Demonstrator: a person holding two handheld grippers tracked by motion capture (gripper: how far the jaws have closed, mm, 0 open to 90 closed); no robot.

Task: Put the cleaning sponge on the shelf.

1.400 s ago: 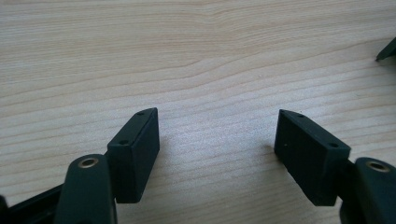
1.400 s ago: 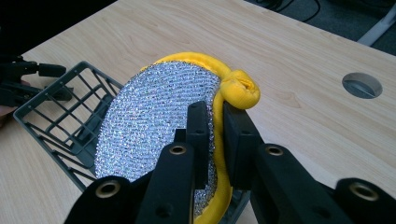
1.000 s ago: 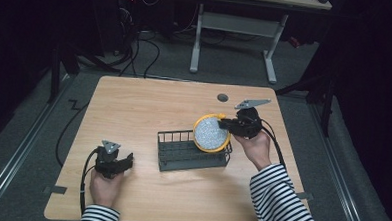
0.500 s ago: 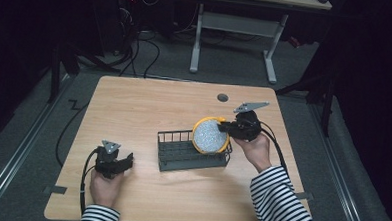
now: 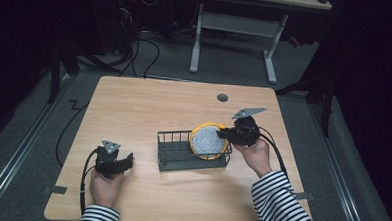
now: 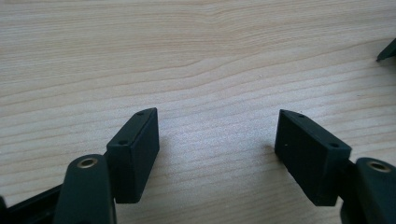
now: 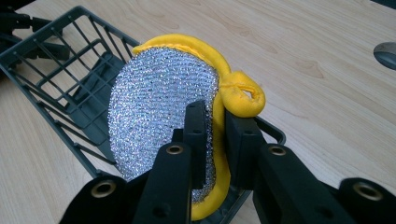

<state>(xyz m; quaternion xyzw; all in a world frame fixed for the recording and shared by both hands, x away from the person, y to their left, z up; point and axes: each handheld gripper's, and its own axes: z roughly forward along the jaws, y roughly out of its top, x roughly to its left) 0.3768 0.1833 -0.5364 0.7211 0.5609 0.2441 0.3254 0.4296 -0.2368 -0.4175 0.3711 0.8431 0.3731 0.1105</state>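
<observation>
A round scrubbing pad (image 5: 207,140) (image 7: 163,107), silver mesh on one face with a yellow rim, stands on edge over the right end of a dark wire basket (image 5: 178,154) (image 7: 56,70). My right gripper (image 5: 226,134) (image 7: 215,135) is shut on the pad's edge beside its yellow loop. My left gripper (image 5: 127,161) (image 6: 217,140) rests near the table's front left, open, with bare wood between its fingers.
The wooden table (image 5: 149,108) has a round grommet hole (image 5: 222,97) (image 7: 387,53) at the back right. A desk frame (image 5: 237,27) and cables lie on the floor beyond the far edge. Cables trail from both grippers.
The right gripper has lowered the pad slightly toward the basket's right end. The left gripper has stayed still.
</observation>
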